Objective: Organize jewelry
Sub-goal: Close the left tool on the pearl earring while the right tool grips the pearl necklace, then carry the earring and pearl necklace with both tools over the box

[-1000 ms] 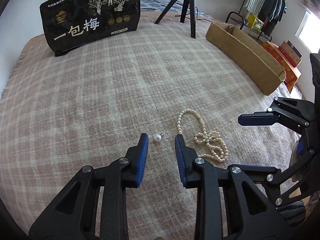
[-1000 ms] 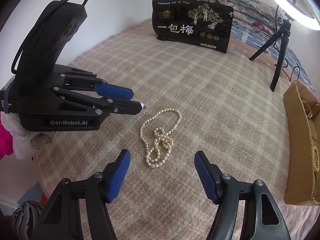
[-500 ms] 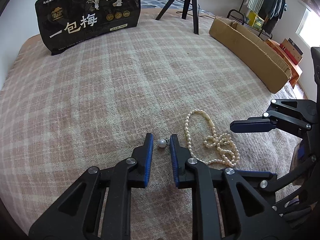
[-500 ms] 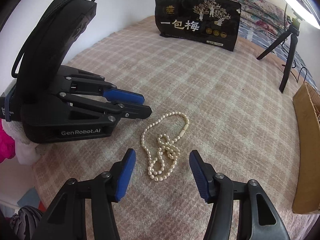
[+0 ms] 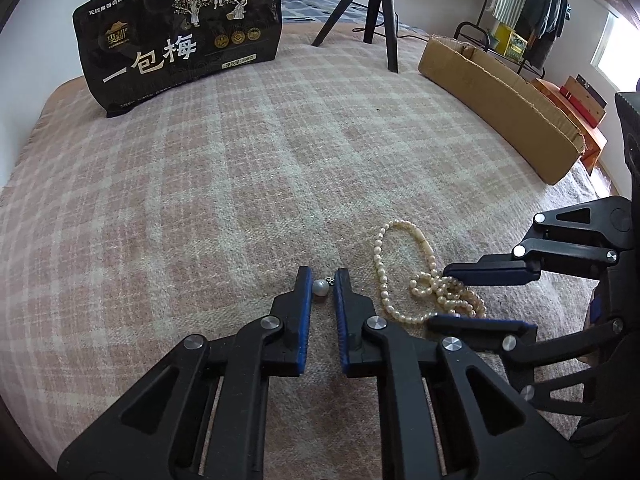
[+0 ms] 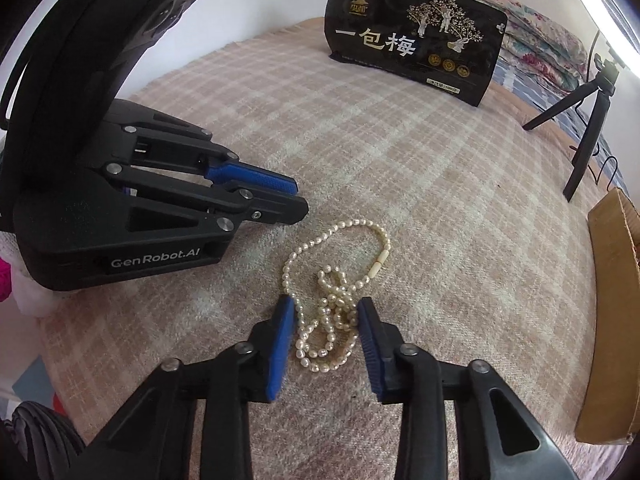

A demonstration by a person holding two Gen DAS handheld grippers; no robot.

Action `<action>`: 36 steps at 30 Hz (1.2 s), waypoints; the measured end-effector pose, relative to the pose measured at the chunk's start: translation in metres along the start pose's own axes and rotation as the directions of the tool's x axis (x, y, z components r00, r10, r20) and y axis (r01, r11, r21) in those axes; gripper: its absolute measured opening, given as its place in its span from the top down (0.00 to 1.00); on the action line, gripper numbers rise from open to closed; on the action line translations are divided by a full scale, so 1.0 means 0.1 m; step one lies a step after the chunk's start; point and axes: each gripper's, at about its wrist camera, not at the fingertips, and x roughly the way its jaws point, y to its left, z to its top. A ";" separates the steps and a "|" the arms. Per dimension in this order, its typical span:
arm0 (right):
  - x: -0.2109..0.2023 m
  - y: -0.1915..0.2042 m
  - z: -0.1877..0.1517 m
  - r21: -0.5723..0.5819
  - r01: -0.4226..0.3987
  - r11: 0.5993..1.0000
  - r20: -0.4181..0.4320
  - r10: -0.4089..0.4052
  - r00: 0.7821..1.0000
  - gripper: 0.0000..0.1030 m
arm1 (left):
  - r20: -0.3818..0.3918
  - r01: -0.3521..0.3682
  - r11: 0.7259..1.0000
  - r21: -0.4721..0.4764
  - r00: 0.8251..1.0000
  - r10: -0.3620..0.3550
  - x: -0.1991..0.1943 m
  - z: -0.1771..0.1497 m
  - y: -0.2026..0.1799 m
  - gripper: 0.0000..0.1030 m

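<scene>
Two grippers, two pearl things on a checked blanket (image 5: 240,168).
The left gripper (image 5: 322,280) nearly pinches the pearl earring (image 5: 320,287); the right gripper (image 6: 326,312), open, straddles the pearl necklace (image 6: 336,292); a black bag (image 5: 180,36) stands at 11 o'clock, a cardboard box (image 5: 500,96) at 2.

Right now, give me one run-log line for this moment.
left gripper: open, straddling pearl earring | right gripper: open, straddling pearl necklace | both on blanket

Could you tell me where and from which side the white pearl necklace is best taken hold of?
I would grip the white pearl necklace at its bunched tangle, coming from above with a finger on either side. There several strands overlap, while the far loop is one thin strand lying flat on the pink checked blanket. The right gripper already straddles that tangle.
</scene>
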 end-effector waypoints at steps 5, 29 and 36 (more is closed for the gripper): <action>-0.02 -0.01 0.00 0.016 0.005 1.000 -0.004 -0.004 1.000 0.91 | 0.000 -0.005 1.000 -0.007 1.000 0.005 -0.04 -0.02 0.00 0.91; -0.85 -0.20 -0.13 0.121 0.022 0.992 0.111 -0.036 0.993 0.94 | 0.088 -0.007 0.999 -0.033 0.996 0.010 -0.67 0.06 -0.20 0.91; -1.18 -0.33 -0.23 0.164 0.046 0.985 0.146 -0.071 0.987 0.94 | 0.113 0.002 1.000 -0.028 0.994 0.001 -0.86 0.10 -0.35 0.91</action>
